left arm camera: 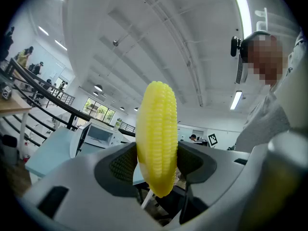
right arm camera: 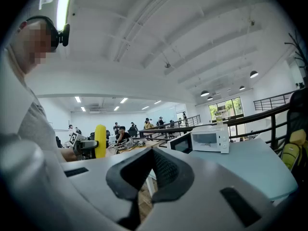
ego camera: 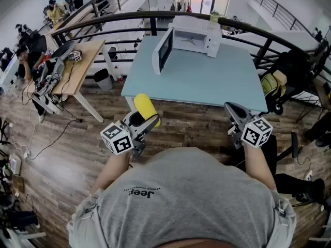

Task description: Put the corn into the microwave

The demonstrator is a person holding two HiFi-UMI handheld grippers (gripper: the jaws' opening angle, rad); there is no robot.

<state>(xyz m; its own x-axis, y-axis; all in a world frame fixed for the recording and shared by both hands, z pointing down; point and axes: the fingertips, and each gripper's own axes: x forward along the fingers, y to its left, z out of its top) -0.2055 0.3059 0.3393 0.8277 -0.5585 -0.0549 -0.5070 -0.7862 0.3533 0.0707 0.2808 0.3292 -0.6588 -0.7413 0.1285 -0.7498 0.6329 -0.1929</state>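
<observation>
A yellow corn cob [ego camera: 146,109] stands upright between the jaws of my left gripper [ego camera: 145,119], which is shut on it in front of my chest, short of the table. In the left gripper view the corn [left arm camera: 156,134] fills the centre, with both dark pads pressed on its lower half. A white microwave [ego camera: 194,37] sits at the far edge of the light blue table [ego camera: 207,81], its door [ego camera: 163,50] swung open to the left. My right gripper [ego camera: 235,115] is shut and empty, near the table's front right corner. In the right gripper view the microwave [right arm camera: 209,139] is ahead and the corn [right arm camera: 100,141] is at left.
A curved black railing [ego camera: 129,17] runs behind the table. A wooden desk [ego camera: 77,66] with cables and gear stands to the left, with a bin [ego camera: 103,79] beside it. A bag [ego camera: 271,84] rests at the table's right side. A bottle [ego camera: 214,17] stands on the microwave.
</observation>
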